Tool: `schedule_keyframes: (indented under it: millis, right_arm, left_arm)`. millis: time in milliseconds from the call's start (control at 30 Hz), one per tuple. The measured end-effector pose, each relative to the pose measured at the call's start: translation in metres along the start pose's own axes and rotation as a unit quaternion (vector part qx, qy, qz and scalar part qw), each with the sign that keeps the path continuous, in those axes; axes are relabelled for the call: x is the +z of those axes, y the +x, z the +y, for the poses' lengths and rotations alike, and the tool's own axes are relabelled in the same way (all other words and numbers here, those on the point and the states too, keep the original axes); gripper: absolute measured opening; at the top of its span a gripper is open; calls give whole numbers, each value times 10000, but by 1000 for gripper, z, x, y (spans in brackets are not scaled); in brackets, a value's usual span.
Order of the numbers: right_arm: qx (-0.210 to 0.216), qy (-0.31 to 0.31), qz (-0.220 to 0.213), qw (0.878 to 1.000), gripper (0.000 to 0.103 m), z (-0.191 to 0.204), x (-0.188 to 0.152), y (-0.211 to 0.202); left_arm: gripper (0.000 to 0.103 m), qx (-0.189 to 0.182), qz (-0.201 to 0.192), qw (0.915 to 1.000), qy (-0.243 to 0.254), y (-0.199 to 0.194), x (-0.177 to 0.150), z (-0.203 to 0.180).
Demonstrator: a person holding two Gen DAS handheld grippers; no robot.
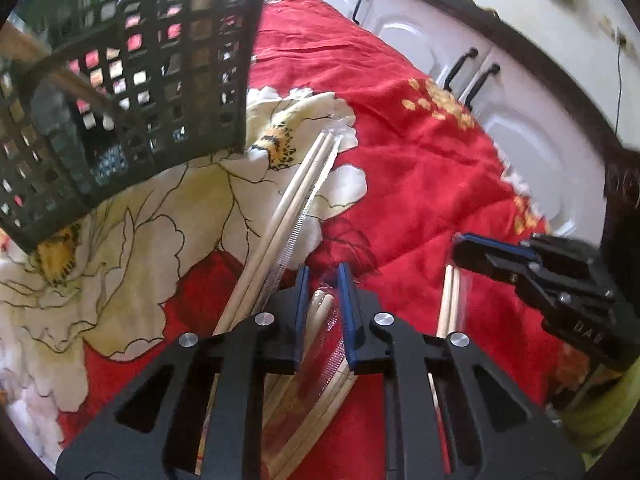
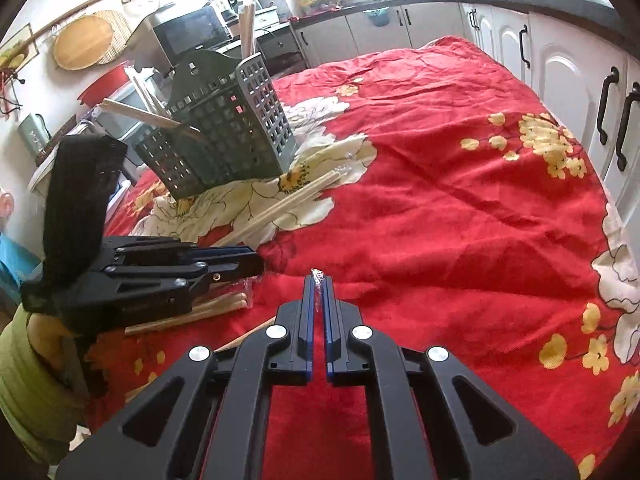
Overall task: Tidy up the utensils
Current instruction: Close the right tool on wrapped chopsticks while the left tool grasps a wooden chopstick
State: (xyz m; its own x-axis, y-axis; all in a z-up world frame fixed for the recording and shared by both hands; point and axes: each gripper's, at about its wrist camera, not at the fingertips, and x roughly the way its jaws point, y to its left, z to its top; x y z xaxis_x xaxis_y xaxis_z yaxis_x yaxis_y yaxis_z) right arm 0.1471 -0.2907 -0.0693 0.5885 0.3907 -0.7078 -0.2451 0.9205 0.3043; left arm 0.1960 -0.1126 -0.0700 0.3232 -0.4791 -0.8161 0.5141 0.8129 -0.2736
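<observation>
While gripped: wrapped chopsticks (image 1: 320, 312) between left claw (image 1: 323, 276).

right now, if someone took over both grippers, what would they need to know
Left gripper: jaws around a wrapped pair of chopsticks lying on the red cloth; whether the pads press on it I cannot tell.
Right gripper: shut on the clear wrapper tip of a pair.
Basket: leaning at the far left of the cloth, a few chopsticks already standing in it.
Another wrapped pair lies loose beside the basket.
Left to do: get the pairs on the cloth into the basket.
</observation>
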Motion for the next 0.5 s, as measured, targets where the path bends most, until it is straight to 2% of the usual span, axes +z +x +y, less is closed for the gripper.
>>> schedule_keyframes:
  millis: [133,267,333,500]
  right_arm:
    - [19,-24,-67,10000,4,4,3,-3]
    - [30,-17,-133,9999,4,6,8,-6]
    - [25,-12,-165,9999,4,6,9,-7]
    - [24,2,-217,9998,4,6,11,-9]
  left_arm:
    - [8,-155,24,9998,-136,-1,0,6]
    - [7,-206,21,9998,-68,-3,-1,4]
    - [7,-396,54,9992,-12,-4,-2,2]
    - [7,-362,117,9992,158,-1,-3,-4]
